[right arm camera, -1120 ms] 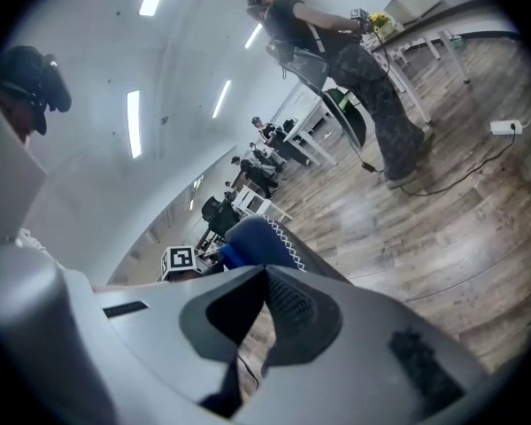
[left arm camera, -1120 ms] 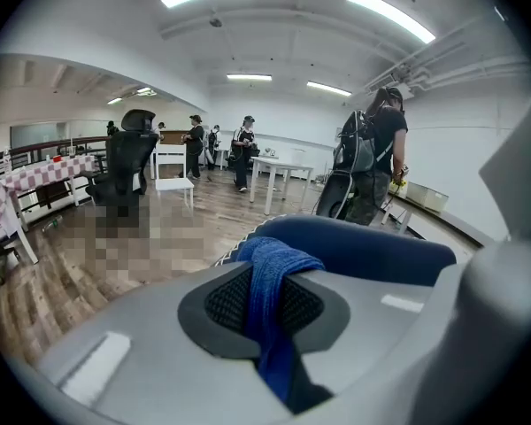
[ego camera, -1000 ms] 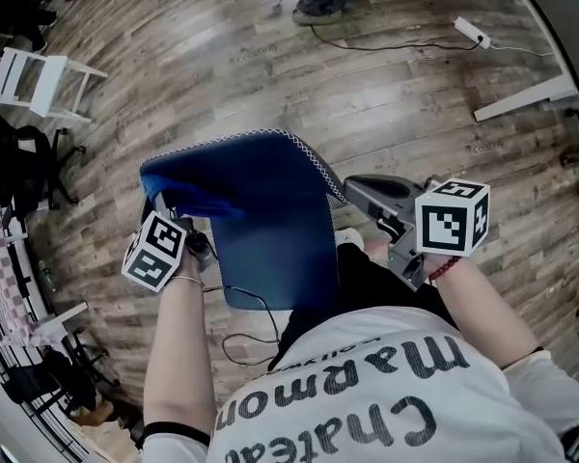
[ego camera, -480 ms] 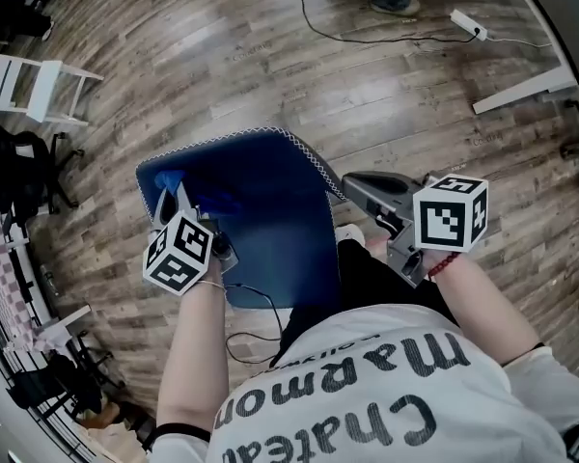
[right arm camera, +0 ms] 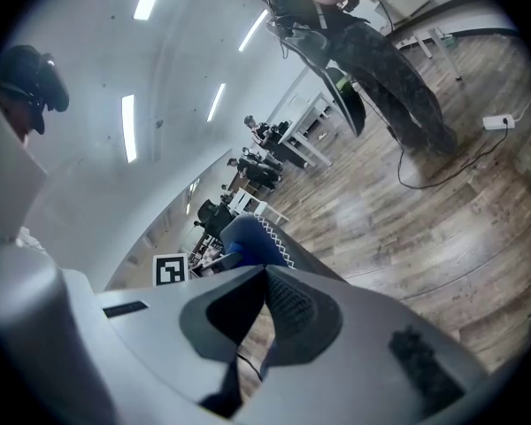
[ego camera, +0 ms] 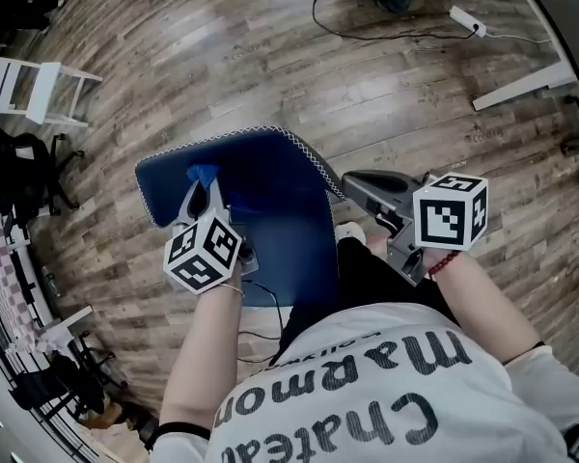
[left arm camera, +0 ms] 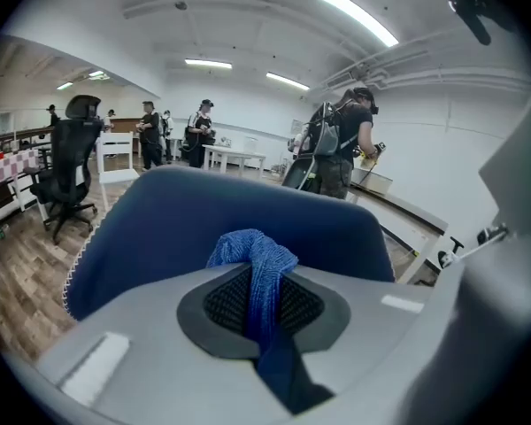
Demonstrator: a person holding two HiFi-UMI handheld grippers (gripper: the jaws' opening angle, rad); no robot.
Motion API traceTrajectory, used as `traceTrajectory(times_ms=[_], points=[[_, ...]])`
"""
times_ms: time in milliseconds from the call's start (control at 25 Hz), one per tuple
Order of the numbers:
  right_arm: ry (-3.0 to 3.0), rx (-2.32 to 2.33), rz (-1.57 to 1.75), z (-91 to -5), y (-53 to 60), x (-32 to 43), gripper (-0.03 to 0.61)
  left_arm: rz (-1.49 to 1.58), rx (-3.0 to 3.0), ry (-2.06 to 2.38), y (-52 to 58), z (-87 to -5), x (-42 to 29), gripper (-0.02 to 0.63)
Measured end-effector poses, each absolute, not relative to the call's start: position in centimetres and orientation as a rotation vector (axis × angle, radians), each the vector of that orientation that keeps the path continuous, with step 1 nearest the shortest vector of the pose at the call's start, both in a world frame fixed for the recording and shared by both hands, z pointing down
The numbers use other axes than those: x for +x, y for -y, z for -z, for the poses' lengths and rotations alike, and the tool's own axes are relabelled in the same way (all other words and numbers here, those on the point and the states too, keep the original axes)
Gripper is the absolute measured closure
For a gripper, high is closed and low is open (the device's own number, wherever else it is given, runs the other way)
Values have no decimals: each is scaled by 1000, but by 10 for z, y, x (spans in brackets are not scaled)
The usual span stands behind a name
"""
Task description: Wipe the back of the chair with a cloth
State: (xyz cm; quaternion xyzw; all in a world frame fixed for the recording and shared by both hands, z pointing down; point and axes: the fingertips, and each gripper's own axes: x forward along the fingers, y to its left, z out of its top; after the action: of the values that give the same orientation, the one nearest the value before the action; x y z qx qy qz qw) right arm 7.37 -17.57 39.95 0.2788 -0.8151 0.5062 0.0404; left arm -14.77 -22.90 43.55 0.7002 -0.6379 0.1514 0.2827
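The chair back [ego camera: 270, 196] is blue fabric with white zigzag stitching along its edge, and I look down on it in the head view. My left gripper [ego camera: 206, 189] is over its top left part, shut on a bright blue cloth [ego camera: 204, 174] that lies against the fabric. In the left gripper view the cloth [left arm camera: 248, 248] bunches out between the jaws, with the chair back [left arm camera: 159, 228] just beyond. My right gripper [ego camera: 367, 189] hangs off the chair's right edge, shut and holding nothing. In the right gripper view the right gripper [right arm camera: 267, 273] points at the chair's stitched edge [right arm camera: 270, 237].
A white folding chair [ego camera: 34, 85] and a black office chair [ego camera: 24, 162] stand at the left. A power strip [ego camera: 466, 22], a cable [ego camera: 367, 35] and a white table leg [ego camera: 521, 90] lie on the wood floor beyond. A person [left arm camera: 341, 140] stands behind the chair.
My left gripper has slid to the right along the top of the chair back, with the cloth in it. The right gripper has stayed where it was.
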Motion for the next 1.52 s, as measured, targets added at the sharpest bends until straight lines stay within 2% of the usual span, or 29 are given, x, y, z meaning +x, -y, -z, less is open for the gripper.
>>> traceTrajectory(times_ms=[480, 960, 1160, 1520], points=[[2501, 886, -1558, -399, 175, 86, 563, -540, 2171, 1330, 218, -441, -35, 575], [2502, 949, -1548, -392, 159, 101, 563, -575, 2350, 1105, 198, -427, 24, 575], [2504, 952, -1535, -389, 151, 98, 564, -633, 2313, 1193, 194, -440, -8, 572], [2498, 923, -1503, -384, 140, 78, 563, -634, 1949, 1581, 199, -468, -173, 572]])
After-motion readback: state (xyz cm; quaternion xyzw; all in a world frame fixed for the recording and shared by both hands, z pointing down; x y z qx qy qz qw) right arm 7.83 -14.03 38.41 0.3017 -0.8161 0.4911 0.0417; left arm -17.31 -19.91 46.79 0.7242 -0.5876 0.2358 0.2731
